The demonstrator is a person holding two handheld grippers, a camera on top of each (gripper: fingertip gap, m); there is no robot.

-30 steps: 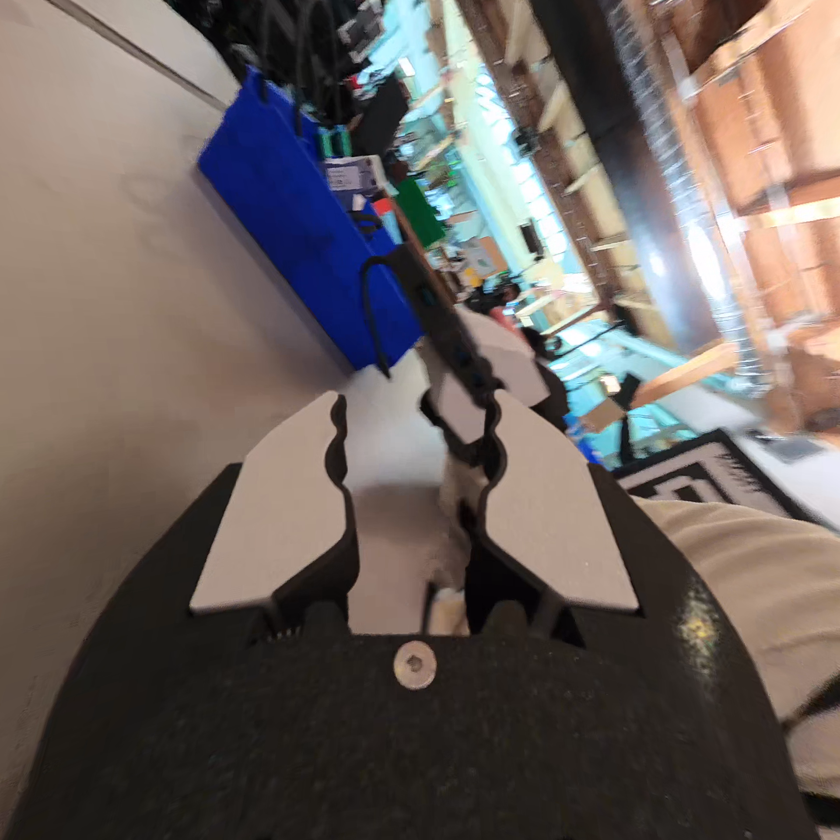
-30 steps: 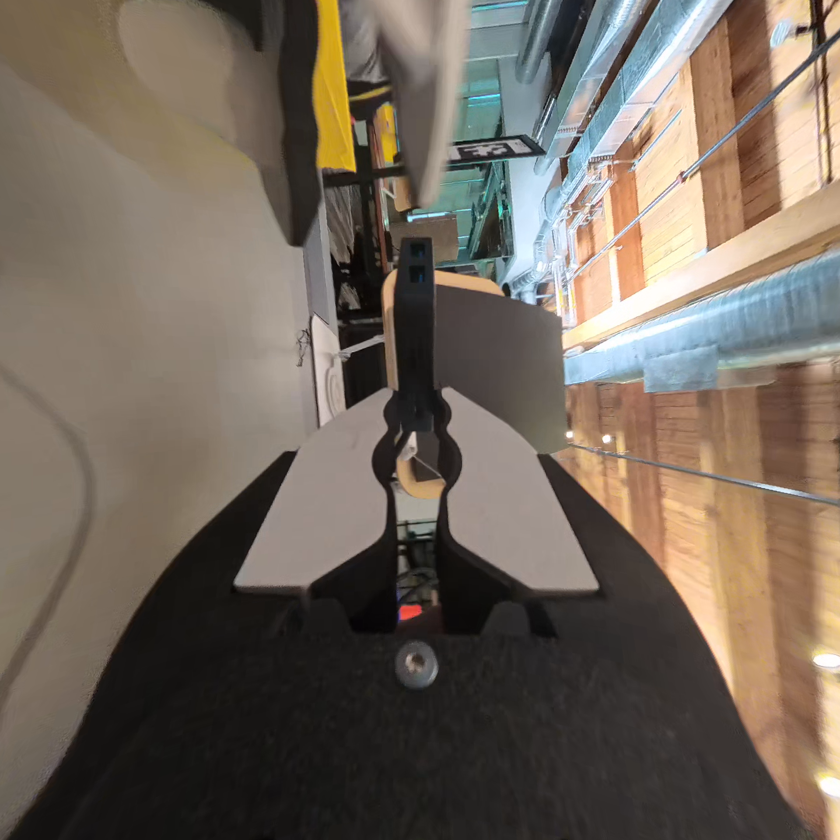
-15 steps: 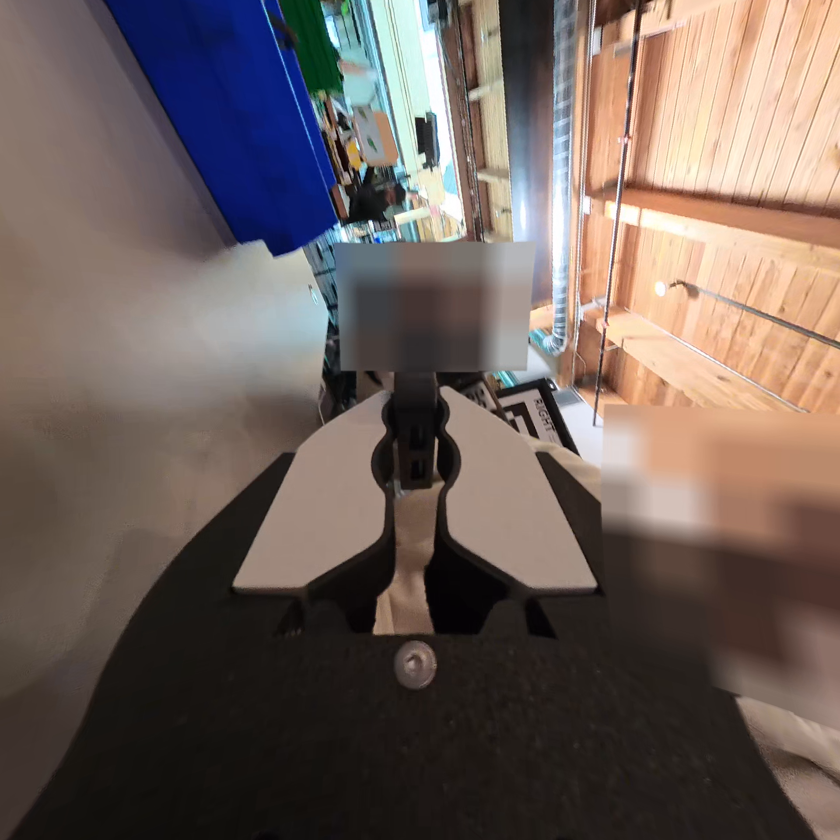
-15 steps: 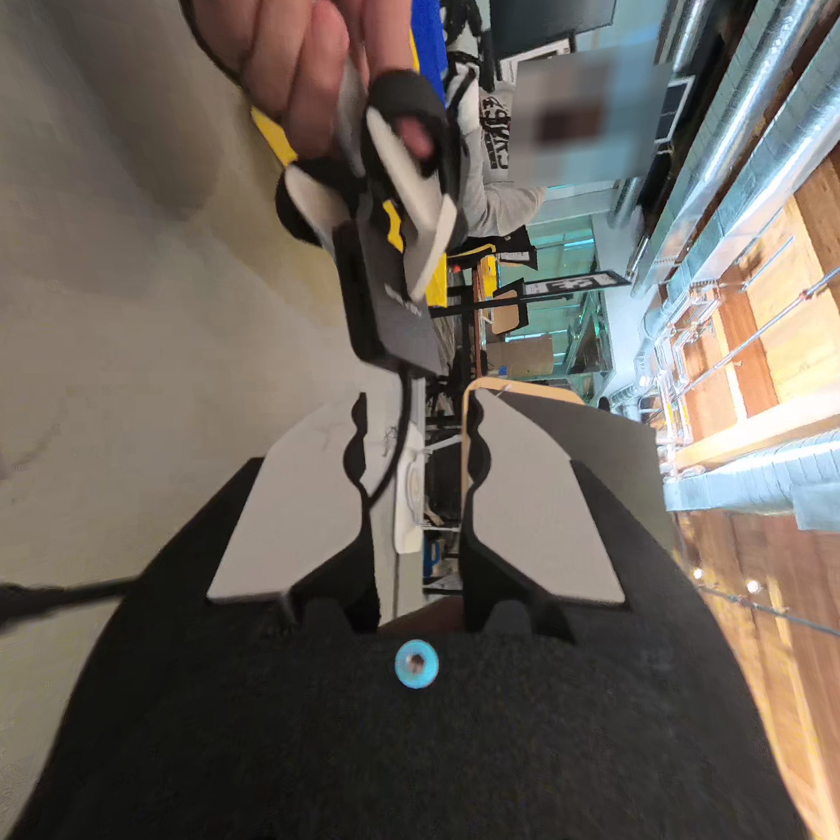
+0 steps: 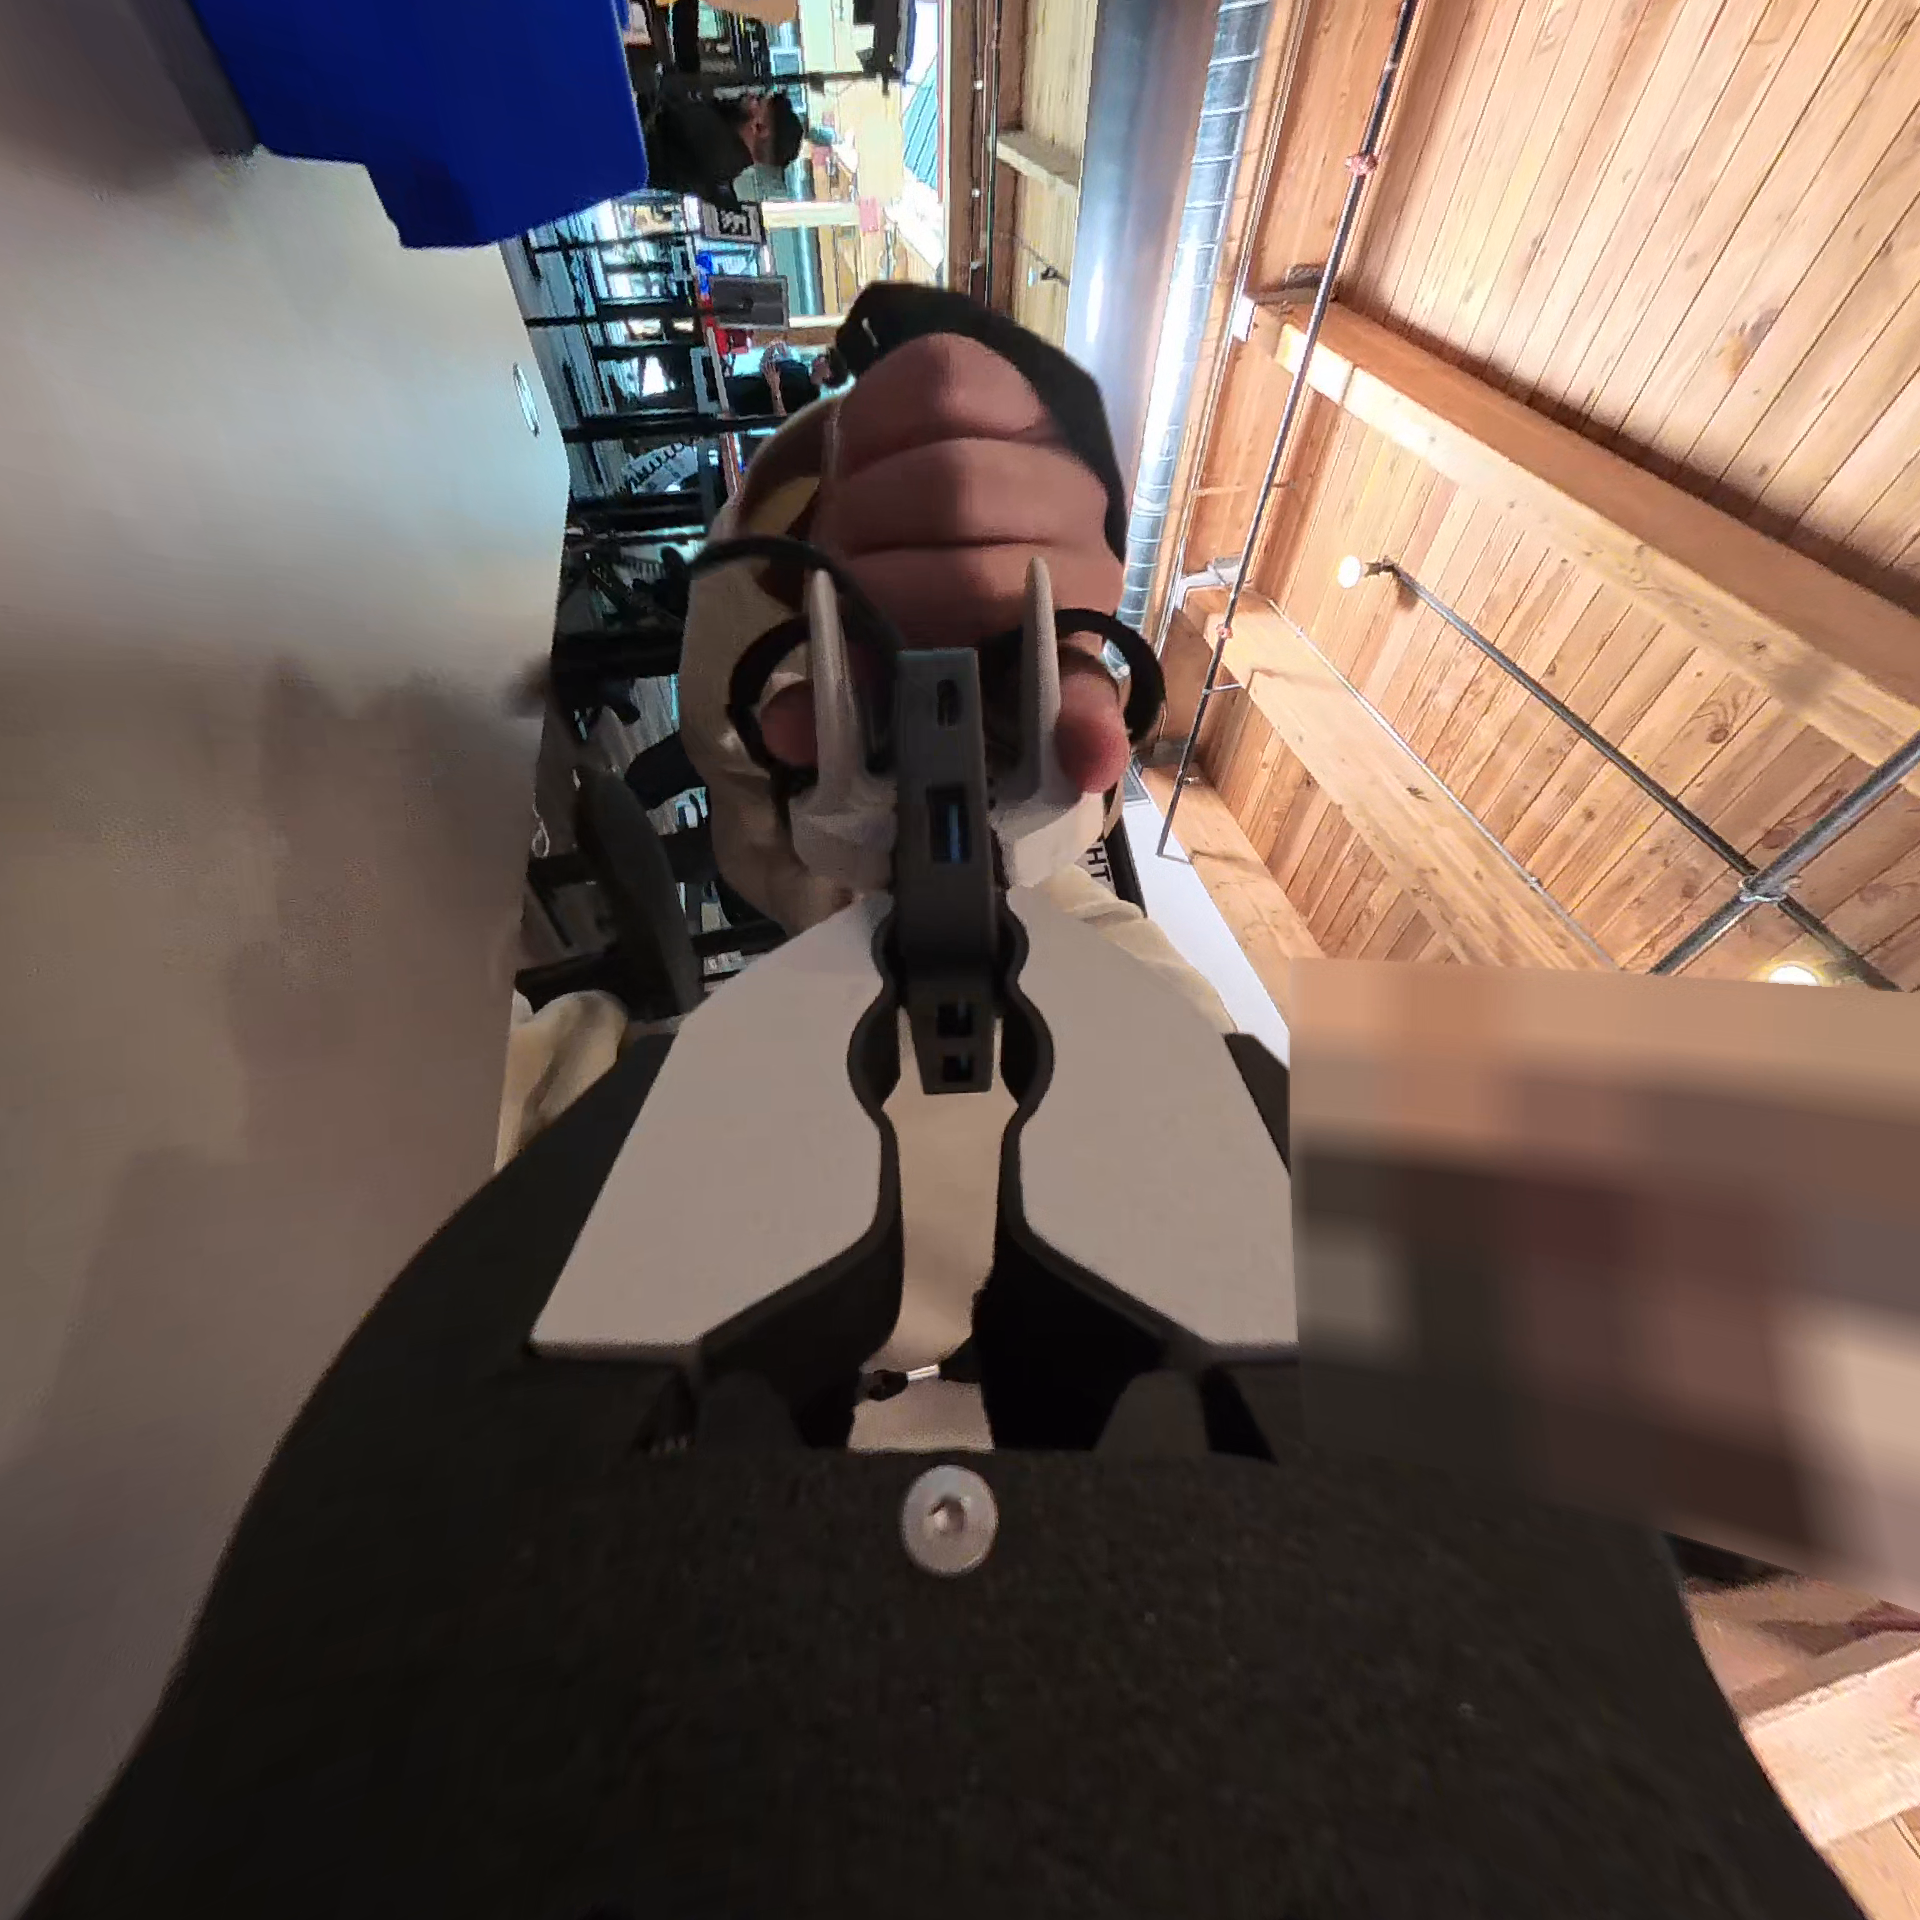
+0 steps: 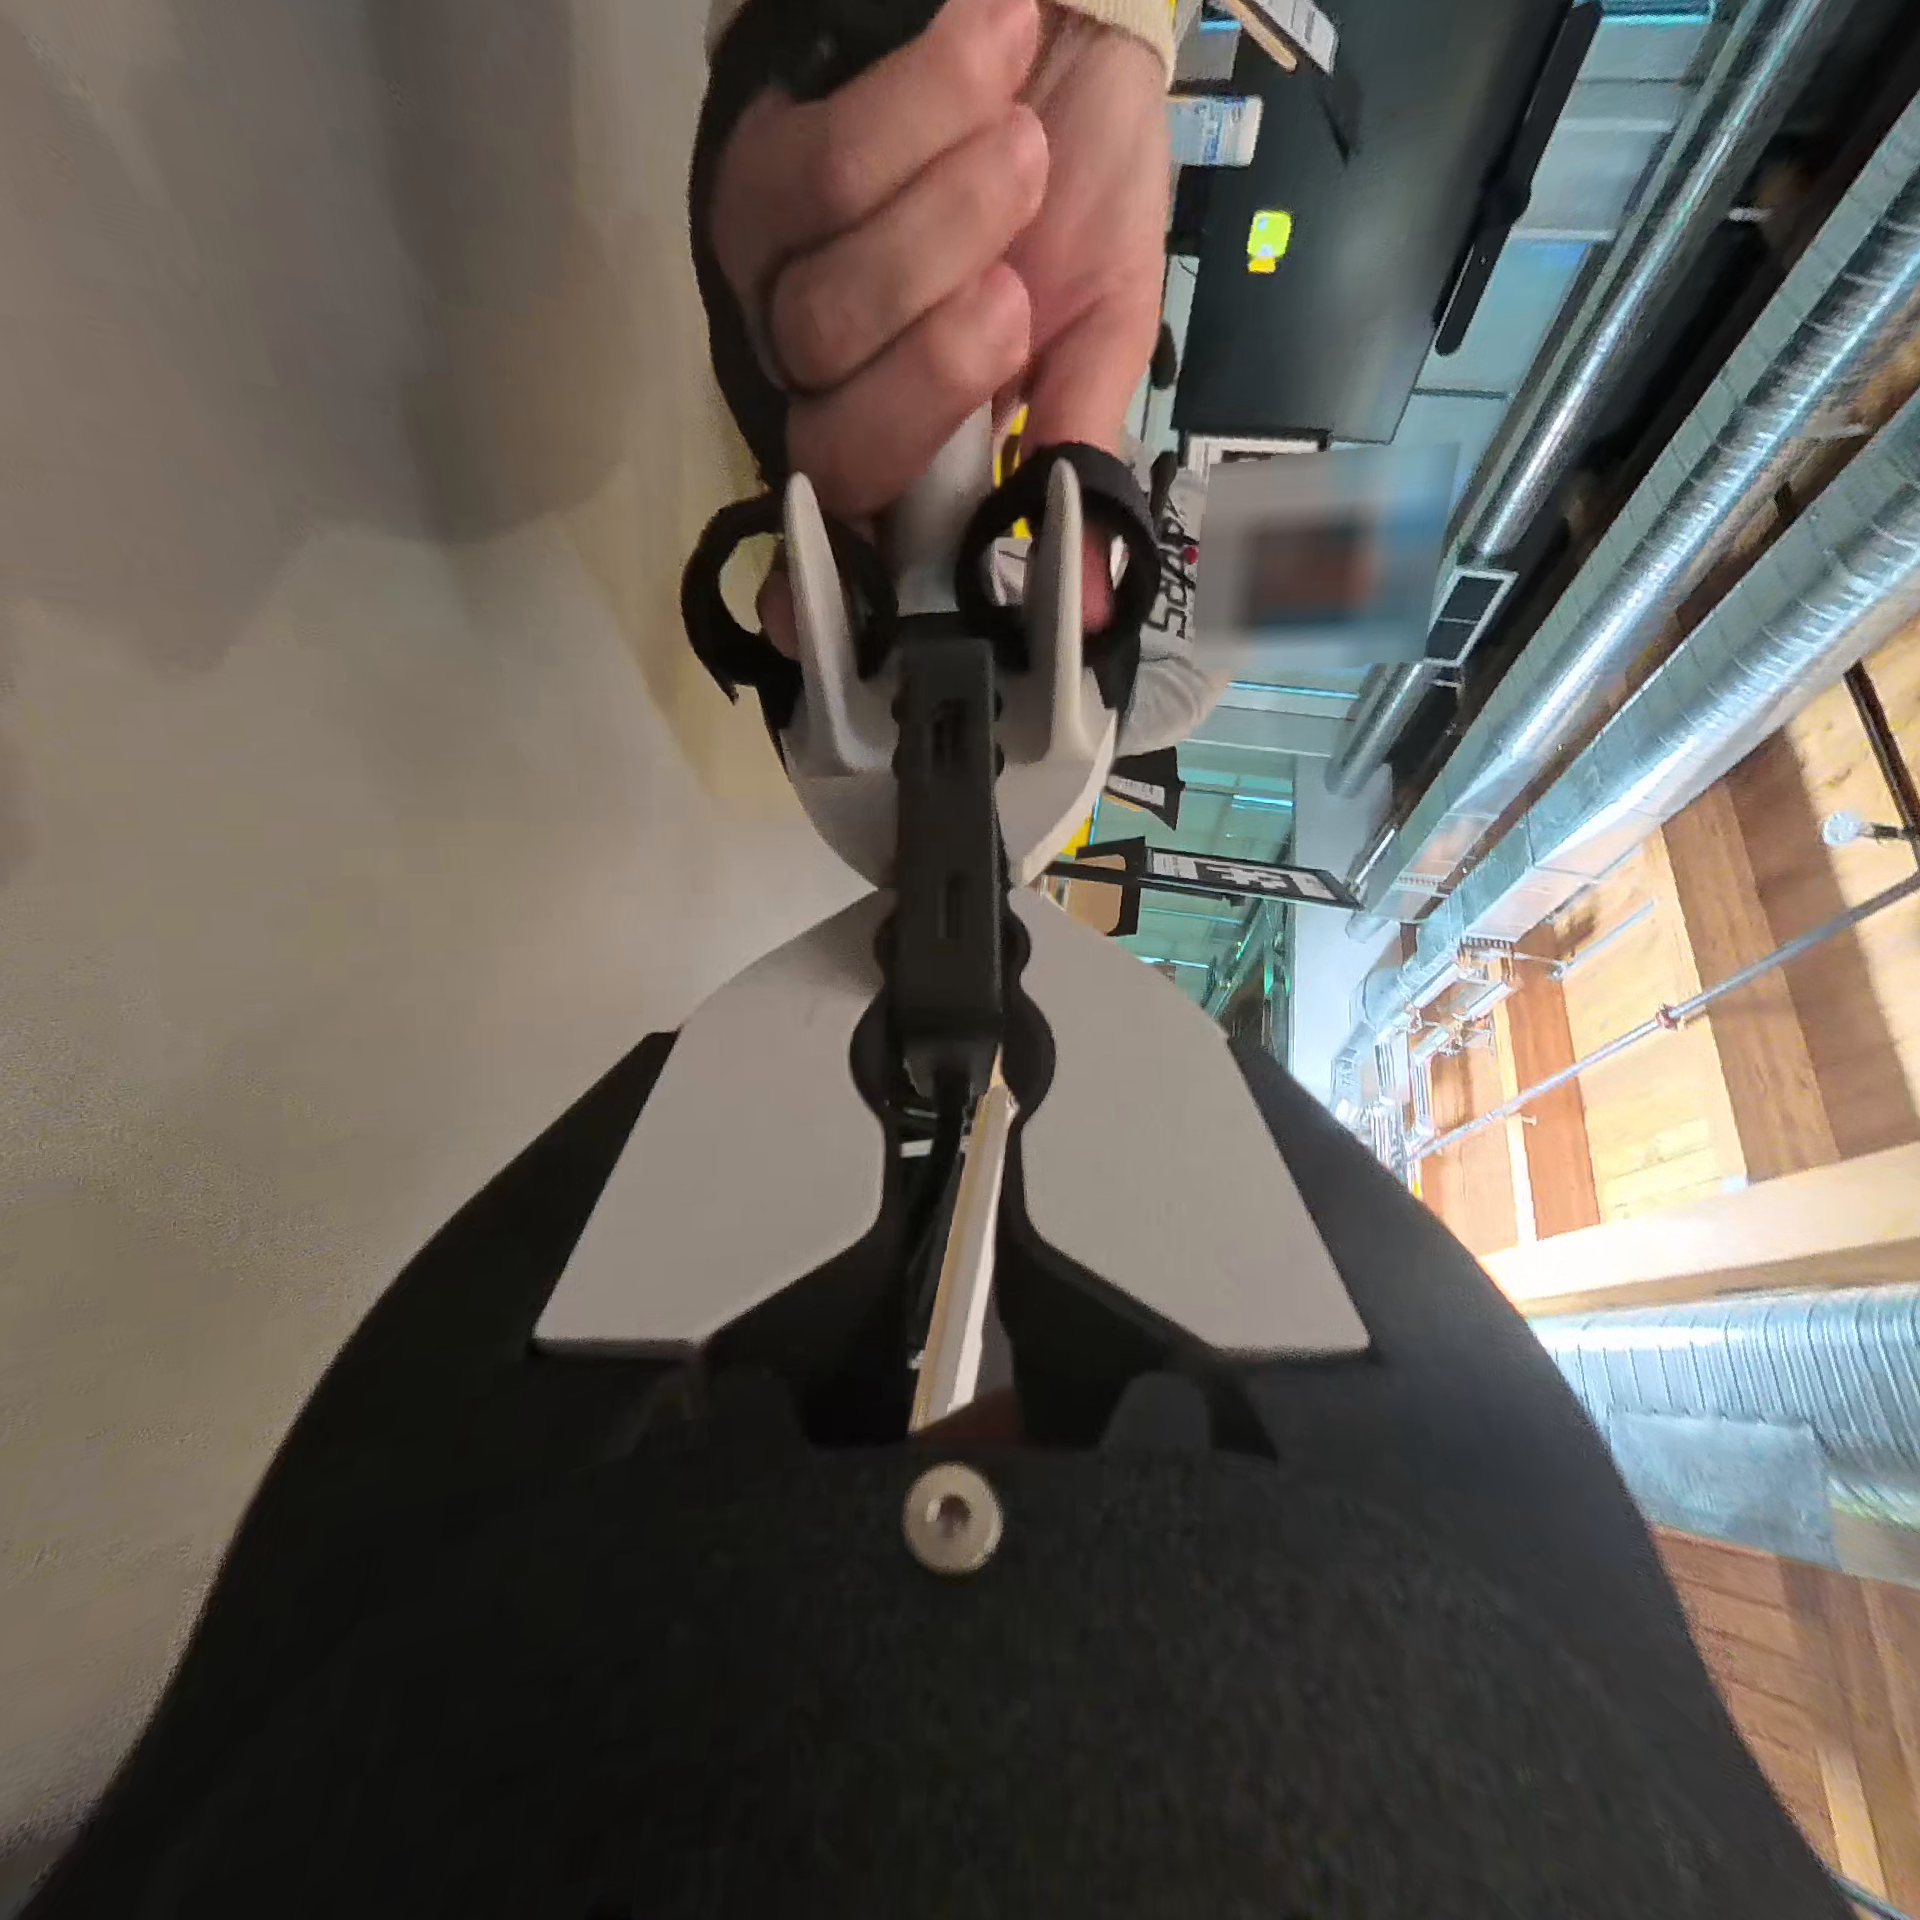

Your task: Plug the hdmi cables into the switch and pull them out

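Observation:
The black switch (image 5: 940, 821) is a slim bar with a blue port, held in the air between both grippers. My left gripper (image 5: 943, 935) is shut on its near end. The right gripper (image 5: 935, 790) faces it and clamps the far end. In the right wrist view, my right gripper (image 6: 948, 935) is shut on the switch (image 6: 945, 831) and the left gripper (image 6: 940, 769) grips the opposite end. A black cable (image 6: 928, 1174) and a shiny metal plug (image 6: 966, 1247) run back between my right fingers.
Both views are turned sideways. A pale tabletop (image 5: 208, 727) fills the left side, with a blue bin (image 5: 436, 94) at its far edge. A hand (image 5: 966, 488) holds the right gripper and another hand (image 6: 914, 260) holds the left one. Wooden ceiling and metal ducts are on the right. Only a small space, under 4 cm, lies between the two pairs of fingers.
One second ago only the right gripper held the switch. Half a second ago the left shut on it and the right opened. Now the right has closed on it again.

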